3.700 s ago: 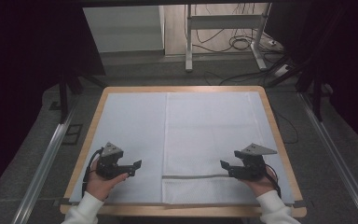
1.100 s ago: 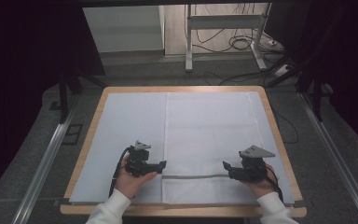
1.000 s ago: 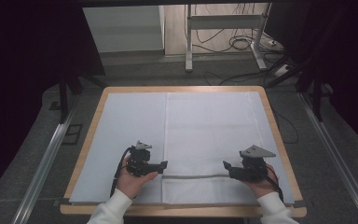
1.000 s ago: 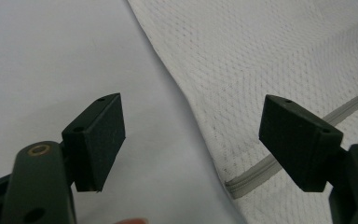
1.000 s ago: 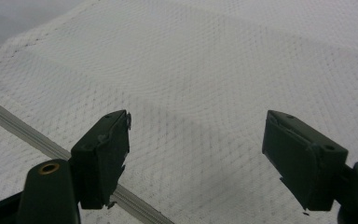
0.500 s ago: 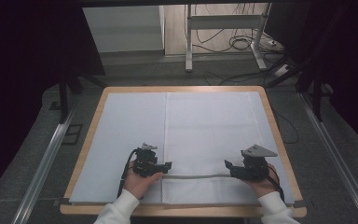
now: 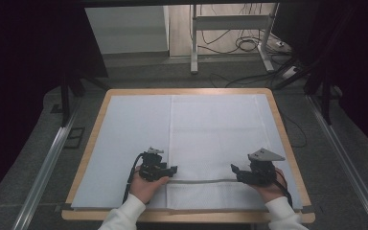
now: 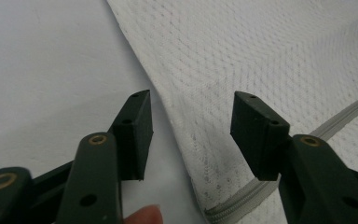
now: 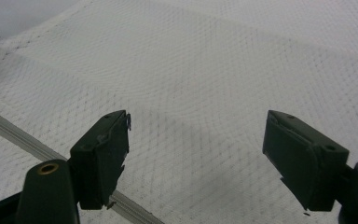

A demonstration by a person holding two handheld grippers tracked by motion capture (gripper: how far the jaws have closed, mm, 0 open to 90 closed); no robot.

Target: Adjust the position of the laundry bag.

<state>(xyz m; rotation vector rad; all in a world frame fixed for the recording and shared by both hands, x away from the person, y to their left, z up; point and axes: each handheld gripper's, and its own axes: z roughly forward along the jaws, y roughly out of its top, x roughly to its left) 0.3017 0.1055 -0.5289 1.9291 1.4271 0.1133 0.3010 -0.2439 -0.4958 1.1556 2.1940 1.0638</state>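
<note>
White textured cloth (image 7: 218,139) lay flat on the table (image 7: 92,127) (grey stripe near its front). Left gripper (image 8: 191,135) had just been closing, astride the cloth's edge, unpinched; right gripper (image 9: 196,149) gaped above it.

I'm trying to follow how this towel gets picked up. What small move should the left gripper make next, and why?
Probably finish closing on the towel's edge. The left gripper has just been closing, and its fingers straddle that edge near the grey stripe without pinching it yet. The right gripper hangs open over the towel.
</note>
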